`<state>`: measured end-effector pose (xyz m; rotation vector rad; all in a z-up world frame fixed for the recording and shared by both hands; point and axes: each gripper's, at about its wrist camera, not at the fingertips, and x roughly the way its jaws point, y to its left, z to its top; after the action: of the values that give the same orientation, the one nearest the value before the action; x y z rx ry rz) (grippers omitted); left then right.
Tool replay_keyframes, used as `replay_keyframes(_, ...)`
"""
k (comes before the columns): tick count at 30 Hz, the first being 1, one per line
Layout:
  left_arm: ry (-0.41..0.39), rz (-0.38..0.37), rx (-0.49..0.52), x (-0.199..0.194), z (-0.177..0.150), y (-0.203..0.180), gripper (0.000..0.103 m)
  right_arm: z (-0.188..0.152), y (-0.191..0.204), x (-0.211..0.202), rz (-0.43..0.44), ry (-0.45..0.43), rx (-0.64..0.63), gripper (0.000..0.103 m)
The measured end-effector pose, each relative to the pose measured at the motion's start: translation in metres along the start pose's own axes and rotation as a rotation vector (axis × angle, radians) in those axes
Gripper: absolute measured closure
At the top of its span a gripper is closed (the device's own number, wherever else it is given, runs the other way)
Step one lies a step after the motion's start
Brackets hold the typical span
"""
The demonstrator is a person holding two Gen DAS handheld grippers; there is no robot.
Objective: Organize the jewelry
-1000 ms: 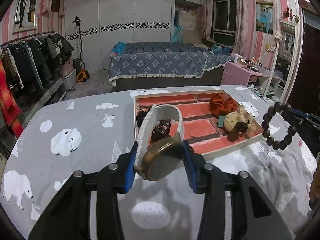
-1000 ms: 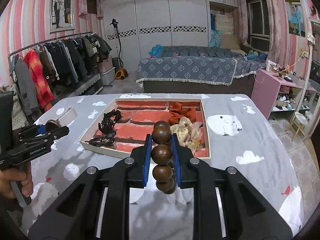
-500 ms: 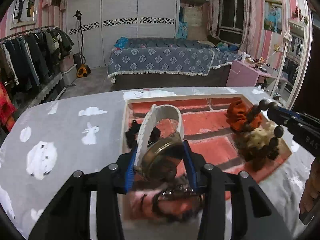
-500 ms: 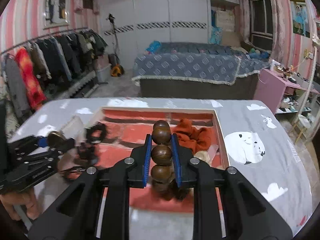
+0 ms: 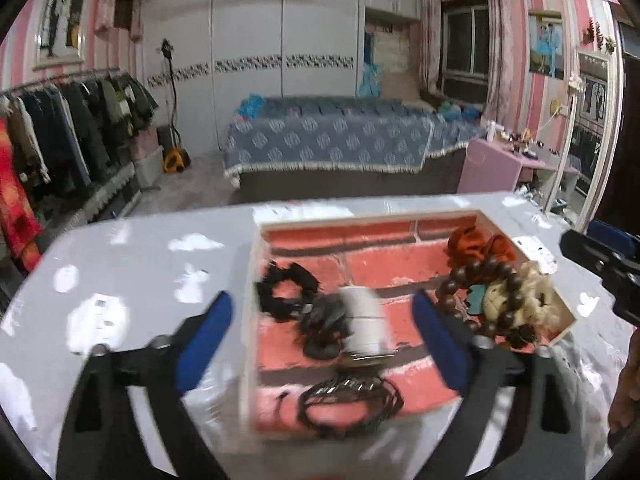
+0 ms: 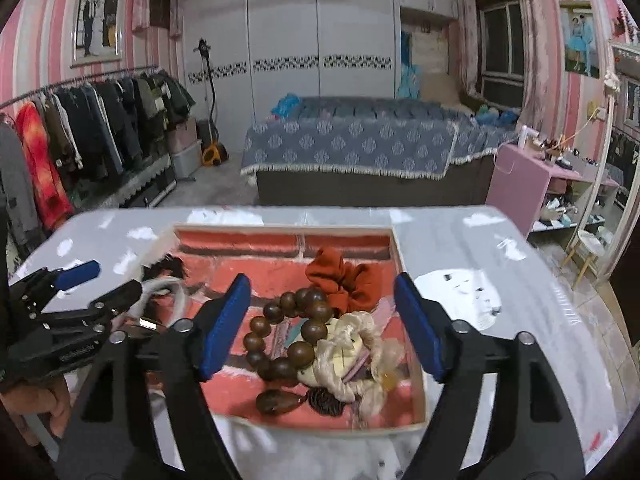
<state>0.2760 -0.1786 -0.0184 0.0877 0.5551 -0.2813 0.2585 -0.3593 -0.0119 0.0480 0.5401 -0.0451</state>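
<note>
Left gripper (image 5: 322,326): blue ribbed pads spread wide, jaws opening, nothing pressed between them. Between the pads, lower centre of the left wrist view, a watch (image 5: 362,322) with a white woven band lies blurred in the tray (image 5: 256,240), apart from both pads.

Tray: shallow, pale rim, floor printed as red brick. It sits on a grey tablecloth (image 5: 120,272) with white animal prints.

Right gripper (image 6: 322,322): jaws opening, blue pads well apart. The wooden bead bracelet (image 6: 286,332), round, glossy dark-brown beads in a loop, lies on the tray floor at centre of the right wrist view, touching neither pad. It leans on a cream satin scrunchie (image 6: 352,350); a rust-orange fabric scrunchie (image 6: 342,278) sits just above.

Left wrist view, left half of tray: black fuzzy hair tie (image 5: 286,288); lower centre, a coil of thin dark cord bracelets (image 5: 350,404)
</note>
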Motion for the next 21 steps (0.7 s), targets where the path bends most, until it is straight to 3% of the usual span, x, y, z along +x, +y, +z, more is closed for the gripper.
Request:
replay_keyframes(2, -0.058, 0.035, 0.014, -0.032, -0.01, 0.009, 0.004, -0.006, 0.002, -0.026, 0.015, -0.034, -0.012, 0.02)
replay_keyframes(8, -0.221, 0.096, 0.048, -0.117, -0.064, 0.035, 0.004, -0.06, 0.01, -0.104, 0.027, -0.127, -0.061, 0.01)
replay_keyframes(14, -0.23, 0.179, 0.061, -0.161, -0.102, 0.049, 0.004, -0.115, 0.018, -0.158, 0.004, -0.228, -0.074, 0.005)
replay_keyframes(21, -0.284, 0.158, 0.028, -0.173, -0.111, 0.059, 0.004, -0.133, 0.028, -0.159, 0.009, -0.218, -0.076, 0.005)
